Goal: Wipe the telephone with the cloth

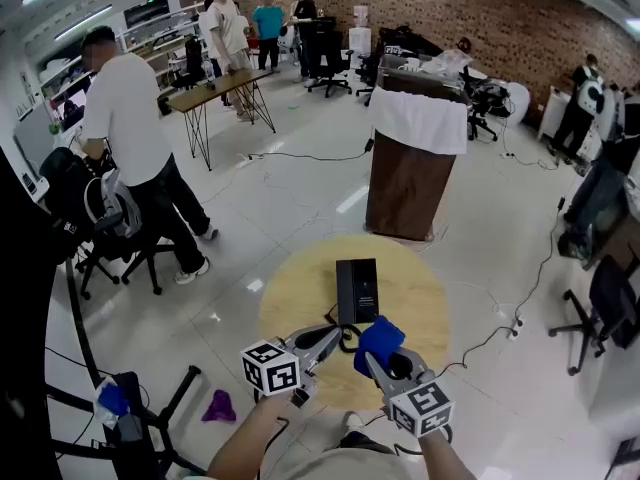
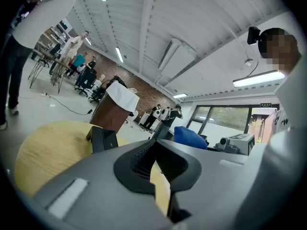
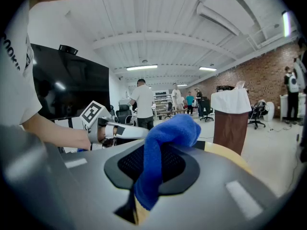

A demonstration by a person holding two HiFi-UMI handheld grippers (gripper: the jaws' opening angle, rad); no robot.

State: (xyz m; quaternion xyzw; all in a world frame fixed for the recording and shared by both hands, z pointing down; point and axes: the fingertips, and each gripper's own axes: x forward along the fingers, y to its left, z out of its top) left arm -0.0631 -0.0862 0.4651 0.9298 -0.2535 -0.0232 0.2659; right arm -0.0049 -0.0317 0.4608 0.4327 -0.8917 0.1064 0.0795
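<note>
The black telephone (image 1: 356,288) lies on the round wooden table (image 1: 300,298), its coiled cord looping toward me. In the left gripper view the telephone (image 2: 104,139) sits ahead to the left on the table (image 2: 48,150). My left gripper (image 1: 338,336) hovers just in front of the phone's near end, jaws shut, and I see nothing between them (image 2: 152,162). My right gripper (image 1: 375,356) is beside it on the right, shut on a blue cloth (image 1: 380,336). The cloth (image 3: 160,147) drapes out over the jaws and hides the fingertips.
A brown lectern draped in white (image 1: 410,173) stands beyond the table. A person in a white shirt (image 1: 135,138) stands at the left by office chairs. Black stand legs (image 1: 150,423) and a purple item (image 1: 218,405) are on the floor near left; a cable (image 1: 500,333) runs at the right.
</note>
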